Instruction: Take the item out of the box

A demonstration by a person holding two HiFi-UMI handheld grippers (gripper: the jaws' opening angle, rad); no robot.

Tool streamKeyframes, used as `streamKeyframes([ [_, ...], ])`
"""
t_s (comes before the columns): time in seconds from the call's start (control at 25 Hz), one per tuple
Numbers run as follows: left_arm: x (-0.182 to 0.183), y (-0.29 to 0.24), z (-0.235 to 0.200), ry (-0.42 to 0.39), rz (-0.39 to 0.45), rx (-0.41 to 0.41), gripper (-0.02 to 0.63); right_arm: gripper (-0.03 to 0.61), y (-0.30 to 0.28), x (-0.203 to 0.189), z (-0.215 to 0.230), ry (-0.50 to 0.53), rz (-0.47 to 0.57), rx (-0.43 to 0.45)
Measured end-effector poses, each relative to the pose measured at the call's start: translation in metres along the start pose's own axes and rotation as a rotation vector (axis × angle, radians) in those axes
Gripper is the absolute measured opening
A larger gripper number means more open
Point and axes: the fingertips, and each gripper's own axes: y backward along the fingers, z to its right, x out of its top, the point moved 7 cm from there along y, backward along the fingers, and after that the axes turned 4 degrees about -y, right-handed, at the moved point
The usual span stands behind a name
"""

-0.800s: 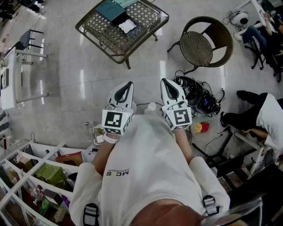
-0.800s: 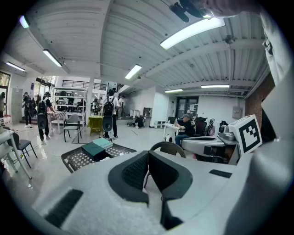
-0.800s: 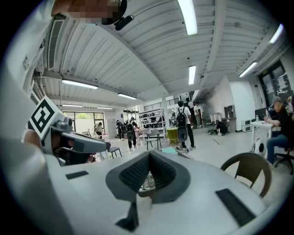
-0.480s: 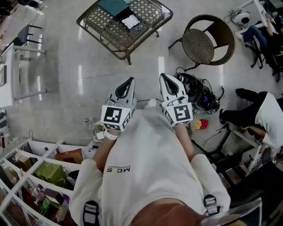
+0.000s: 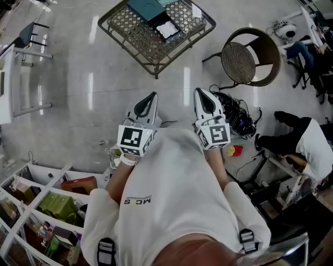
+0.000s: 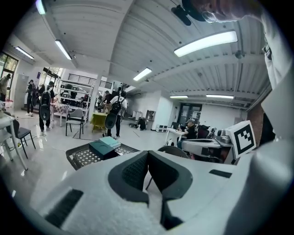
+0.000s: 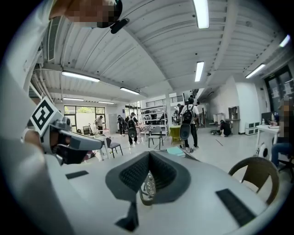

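Observation:
A low wicker table stands on the floor ahead, well beyond both grippers. On it lie a teal box and a dark open tray holding a white item. I hold both grippers close to my chest, pointing toward the table. My left gripper is shut with nothing in it, and so is my right gripper. In the left gripper view the closed jaws point past the table and the teal box. In the right gripper view the jaws meet; the teal box shows just behind them.
A round wicker chair stands right of the table. A tangle of dark cables and gear lies on the floor by my right gripper. A seated person is at the right. White shelving fills the lower left. People stand far off.
The table has shifted rightward in the head view and the chair sits a little lower. Both grippers stay shut and together in front of my chest.

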Motion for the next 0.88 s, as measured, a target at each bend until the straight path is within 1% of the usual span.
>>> streamKeyframes([
  [0.2,-0.014,-0.003,-0.028,-0.012,-0.078,-0.001,0.026,0.015,-0.030,-0.002,-0.007,0.032,-0.027,0.013],
  [0.28,-0.010,-0.012,-0.033,-0.005,-0.073,-0.006,0.026,0.015,-0.042,0.001,-0.002,0.044,-0.033,0.020],
  [0.36,-0.007,-0.025,-0.039,0.007,-0.070,0.002,0.026,0.015,-0.059,0.003,0.010,0.055,-0.043,0.025],
  [0.56,0.002,-0.087,-0.053,0.025,-0.129,0.037,0.026,0.015,-0.108,0.013,0.067,0.055,-0.104,0.049],
  [0.72,0.022,-0.137,-0.065,0.049,-0.145,0.116,0.026,0.015,-0.158,0.026,0.111,0.061,-0.123,0.147],
  [0.88,0.049,-0.188,-0.071,0.064,-0.148,0.175,0.026,0.015,-0.212,0.038,0.153,0.077,-0.146,0.251],
])
